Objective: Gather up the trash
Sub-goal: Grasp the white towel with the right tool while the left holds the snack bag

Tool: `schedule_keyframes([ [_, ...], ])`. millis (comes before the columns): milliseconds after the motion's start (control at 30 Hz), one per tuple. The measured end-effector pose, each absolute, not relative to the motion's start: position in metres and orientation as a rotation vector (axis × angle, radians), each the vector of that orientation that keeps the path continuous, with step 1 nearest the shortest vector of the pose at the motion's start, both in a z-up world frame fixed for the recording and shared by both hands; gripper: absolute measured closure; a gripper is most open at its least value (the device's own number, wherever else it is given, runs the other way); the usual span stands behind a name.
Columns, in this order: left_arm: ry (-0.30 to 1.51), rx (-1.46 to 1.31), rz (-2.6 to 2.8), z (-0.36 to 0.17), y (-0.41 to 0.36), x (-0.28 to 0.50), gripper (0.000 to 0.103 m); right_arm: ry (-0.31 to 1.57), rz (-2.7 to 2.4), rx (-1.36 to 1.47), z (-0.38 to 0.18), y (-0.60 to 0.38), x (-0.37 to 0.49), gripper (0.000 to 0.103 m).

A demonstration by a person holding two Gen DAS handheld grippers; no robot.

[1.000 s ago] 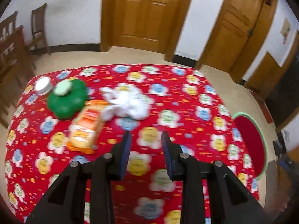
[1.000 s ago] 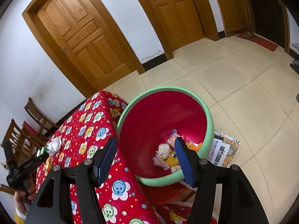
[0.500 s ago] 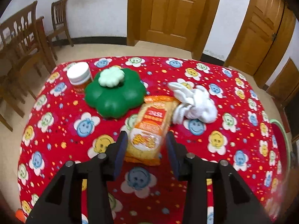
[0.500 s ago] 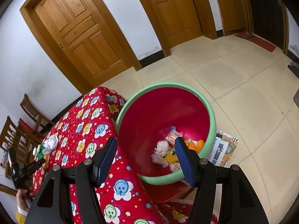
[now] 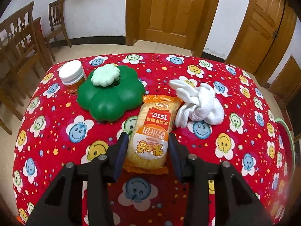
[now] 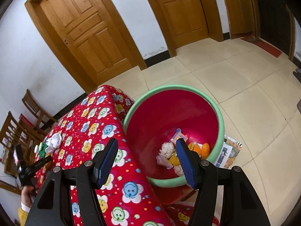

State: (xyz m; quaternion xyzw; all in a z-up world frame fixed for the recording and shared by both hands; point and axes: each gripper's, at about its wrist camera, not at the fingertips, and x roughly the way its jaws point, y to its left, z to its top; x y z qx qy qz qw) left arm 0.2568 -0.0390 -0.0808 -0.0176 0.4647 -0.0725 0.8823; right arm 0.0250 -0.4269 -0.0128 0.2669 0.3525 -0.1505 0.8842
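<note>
An orange snack packet (image 5: 152,131) lies on the red flowered tablecloth (image 5: 56,131). My left gripper (image 5: 148,146) is open, its fingers on either side of the packet's near end. A crumpled white cloth (image 5: 199,101) lies just right of the packet. My right gripper (image 6: 146,154) is open and empty, held above the table's edge and the red bin with a green rim (image 6: 220,120), which holds several pieces of trash (image 6: 169,154).
A green flower-shaped box (image 5: 111,96) and a white-lidded jar (image 5: 72,77) stand left of the packet. Wooden chairs (image 5: 22,43) stand beyond the table's left side. A paper (image 6: 228,154) lies on the tiled floor by the bin.
My left gripper has moved left and forward until its open fingers came around the near end of the packet. The right gripper has hardly moved over the bin.
</note>
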Motion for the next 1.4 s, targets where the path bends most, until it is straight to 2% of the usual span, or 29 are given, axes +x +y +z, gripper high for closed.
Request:
schedule_keyframes([
  [467,0.873,-0.201,-0.072,-0.044,0.019,0.207,0.061,0.71,-0.125,0.408,0.049,-0.359,0.066,0.038],
  [767,0.785,-0.267,0.071,-0.038,0.073,0.209,0.061,0.701,-0.019,0.279,0.069,-0.278,0.122,0.038],
  [1400,0.749,-0.338,0.126,-0.07,0.106,0.213,0.061,0.852,0.077,0.186,-0.028,-0.153,0.241,0.038],
])
